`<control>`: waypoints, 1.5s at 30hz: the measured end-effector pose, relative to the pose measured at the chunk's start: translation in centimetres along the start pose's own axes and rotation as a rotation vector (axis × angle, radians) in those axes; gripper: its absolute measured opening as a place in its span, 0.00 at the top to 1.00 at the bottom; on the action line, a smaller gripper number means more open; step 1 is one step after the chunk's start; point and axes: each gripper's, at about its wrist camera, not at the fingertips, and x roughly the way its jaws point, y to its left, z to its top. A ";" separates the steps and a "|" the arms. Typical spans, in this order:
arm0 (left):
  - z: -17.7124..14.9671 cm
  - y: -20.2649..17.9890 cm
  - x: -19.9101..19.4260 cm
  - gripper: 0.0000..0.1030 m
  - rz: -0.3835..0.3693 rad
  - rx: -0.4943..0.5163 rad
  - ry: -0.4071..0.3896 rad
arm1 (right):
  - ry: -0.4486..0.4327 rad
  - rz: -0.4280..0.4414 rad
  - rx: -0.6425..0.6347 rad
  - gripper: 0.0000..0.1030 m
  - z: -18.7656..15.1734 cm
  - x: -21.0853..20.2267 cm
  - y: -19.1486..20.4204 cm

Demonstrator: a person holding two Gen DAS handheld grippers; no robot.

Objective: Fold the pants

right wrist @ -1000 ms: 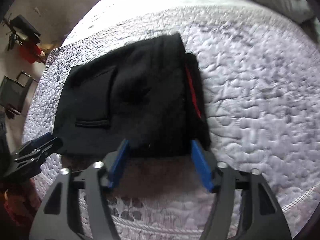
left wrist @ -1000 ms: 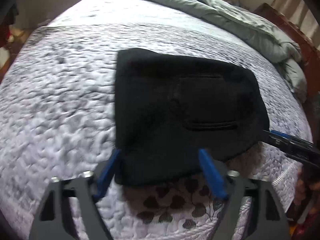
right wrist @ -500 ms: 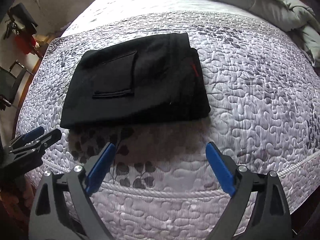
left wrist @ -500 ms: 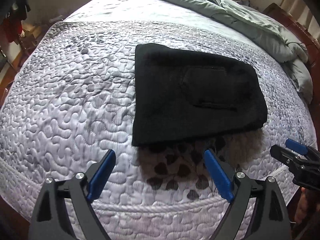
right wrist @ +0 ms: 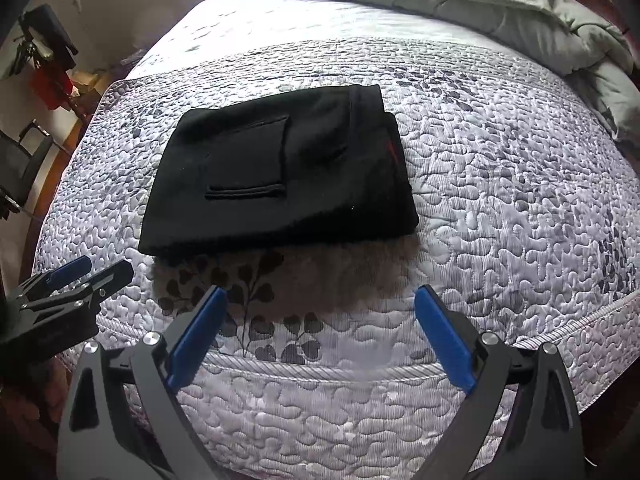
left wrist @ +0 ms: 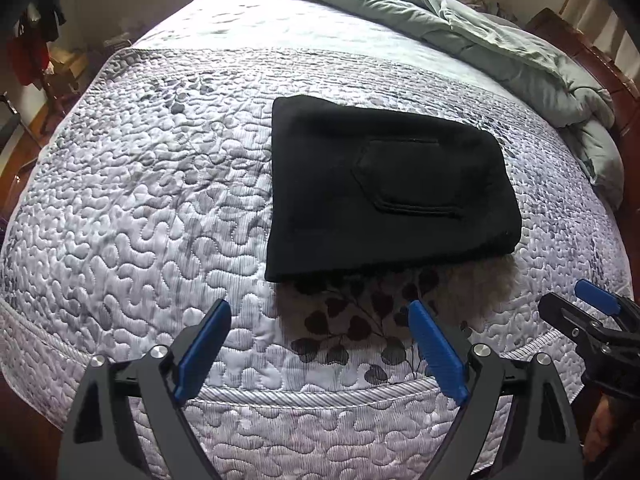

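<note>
Left wrist view: a quilted grey bedspread (left wrist: 152, 184) covers the bed, with a rumpled pale green comforter (left wrist: 500, 44) bunched along its far edge. Black pants (left wrist: 384, 188), folded into a compact rectangle with a back pocket facing up, lie flat toward the near edge. The left gripper (left wrist: 320, 328) hangs over that near edge, just short of the pants and touching nothing, blue fingers spread wide. The right gripper (right wrist: 320, 316) sits likewise beside it, fingers wide apart and empty, clear of the pants (right wrist: 276, 172).
</note>
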 end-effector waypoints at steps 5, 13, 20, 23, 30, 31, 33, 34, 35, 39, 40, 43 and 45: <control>-0.1 -0.7 -0.8 0.12 -0.001 0.015 -0.015 | -0.001 0.000 0.014 0.08 -0.1 -0.2 -0.1; -0.3 -1.6 -1.3 0.12 -0.008 0.036 -0.019 | 0.000 -0.004 0.014 0.08 -0.2 -0.3 0.0; -0.3 -1.8 -1.5 0.12 -0.014 0.045 -0.023 | 0.006 -0.006 0.009 0.08 -0.2 0.0 0.0; -0.3 -1.9 -1.6 0.12 -0.014 0.048 -0.027 | 0.008 -0.006 0.010 0.08 -0.2 0.1 0.0; -0.3 -2.0 -1.8 0.12 -0.005 0.055 -0.029 | 0.008 -0.008 0.014 0.08 -0.1 0.1 0.0; -0.3 -2.0 -1.8 0.12 -0.001 0.058 -0.029 | 0.008 -0.009 0.016 0.08 -0.1 0.1 -0.1; -0.3 -2.0 -1.8 0.12 0.002 0.059 -0.028 | 0.010 -0.010 0.021 0.08 0.0 0.1 -0.2; -0.2 -2.0 -1.7 0.12 0.002 0.059 -0.027 | 0.011 -0.010 0.023 0.08 0.0 0.1 -0.3; -0.2 -2.0 -1.7 0.12 0.003 0.059 -0.027 | 0.011 -0.010 0.024 0.08 0.0 0.1 -0.3; -0.2 -2.0 -1.7 0.12 0.006 0.058 -0.028 | 0.012 -0.012 0.022 0.08 0.0 0.2 -0.3; -0.2 -2.0 -1.7 0.12 0.007 0.059 -0.029 | 0.014 -0.013 0.023 0.08 0.0 0.2 -0.3; -0.2 -2.1 -1.7 0.12 0.007 0.061 -0.026 | 0.019 -0.014 0.021 0.08 0.0 0.4 -0.4; -0.3 -2.1 -1.7 0.12 0.009 0.061 -0.027 | 0.020 -0.013 0.021 0.08 0.0 0.4 -0.4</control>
